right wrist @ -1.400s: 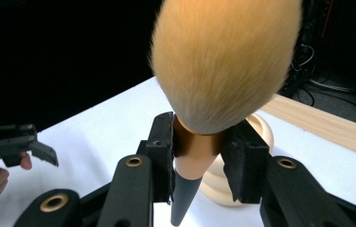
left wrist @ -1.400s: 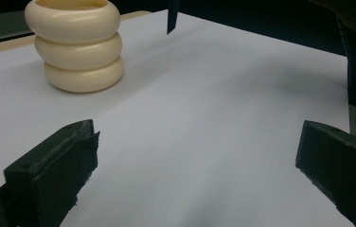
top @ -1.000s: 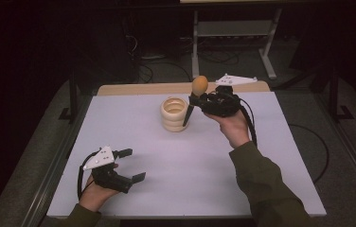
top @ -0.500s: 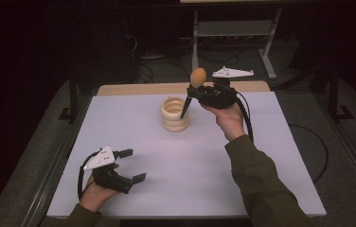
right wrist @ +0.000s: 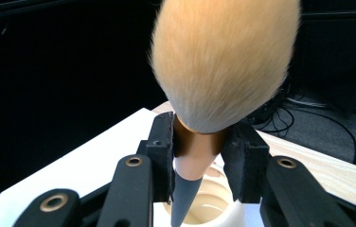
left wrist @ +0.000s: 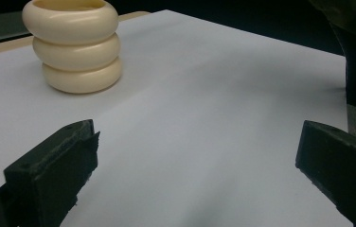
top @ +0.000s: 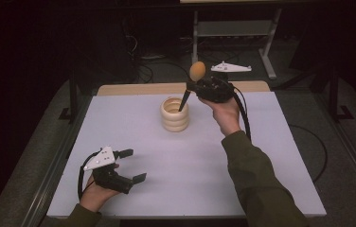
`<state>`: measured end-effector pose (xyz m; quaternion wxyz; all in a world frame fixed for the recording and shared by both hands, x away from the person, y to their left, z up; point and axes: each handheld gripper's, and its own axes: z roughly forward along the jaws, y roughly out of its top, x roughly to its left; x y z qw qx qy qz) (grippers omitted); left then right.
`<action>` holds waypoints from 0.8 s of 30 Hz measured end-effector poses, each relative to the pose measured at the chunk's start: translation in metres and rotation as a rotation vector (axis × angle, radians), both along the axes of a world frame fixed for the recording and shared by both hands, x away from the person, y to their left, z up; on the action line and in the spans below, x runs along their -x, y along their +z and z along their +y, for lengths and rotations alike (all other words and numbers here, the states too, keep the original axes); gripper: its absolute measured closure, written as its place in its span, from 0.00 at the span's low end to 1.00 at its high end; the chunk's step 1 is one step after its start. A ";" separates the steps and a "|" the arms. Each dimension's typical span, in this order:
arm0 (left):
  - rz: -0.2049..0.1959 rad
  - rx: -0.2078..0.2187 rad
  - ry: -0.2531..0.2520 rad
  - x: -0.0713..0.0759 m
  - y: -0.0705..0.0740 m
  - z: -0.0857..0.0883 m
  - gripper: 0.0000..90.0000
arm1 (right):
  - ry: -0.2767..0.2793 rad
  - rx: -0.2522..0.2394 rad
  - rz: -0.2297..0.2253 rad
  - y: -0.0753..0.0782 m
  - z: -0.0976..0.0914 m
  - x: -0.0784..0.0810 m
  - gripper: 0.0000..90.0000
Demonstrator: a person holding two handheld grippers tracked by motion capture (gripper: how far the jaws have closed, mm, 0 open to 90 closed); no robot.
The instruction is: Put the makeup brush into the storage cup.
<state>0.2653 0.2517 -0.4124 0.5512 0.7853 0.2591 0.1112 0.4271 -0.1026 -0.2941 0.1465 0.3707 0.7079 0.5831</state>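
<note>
A makeup brush (top: 191,82) with a fluffy tan head (right wrist: 223,61) and a dark tapered handle stands nearly upright, clamped at its copper ferrule by my right gripper (top: 194,86). The handle's tip hangs over the mouth of a cream ribbed holder (top: 174,114) at the far middle of the table. In the right gripper view the jaws press both sides of the ferrule (right wrist: 197,151) above the holder (right wrist: 207,208). My left gripper (top: 132,165) rests open near the front left, with nothing between its jaws. Its view has the holder (left wrist: 74,45) far off to the left.
The white table top (top: 119,118) has a wooden strip along its far edge. Beyond it are a metal stand (top: 235,28) and cables on a dark floor. The person's right sleeve (top: 256,184) crosses the table's right half.
The right gripper has carried the brush leftward and slightly up, so the handle's tip now sits over the holder's mouth. The left gripper has stayed put.
</note>
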 end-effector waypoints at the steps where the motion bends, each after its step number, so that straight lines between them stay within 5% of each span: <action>1: -0.001 0.003 0.000 0.000 0.000 0.000 0.00 | -0.003 -0.001 -0.001 -0.001 0.001 -0.001 0.72; 24: -0.014 0.005 0.001 -0.001 0.003 0.004 0.00 | -0.045 0.007 -0.001 -0.026 0.018 -0.028 0.72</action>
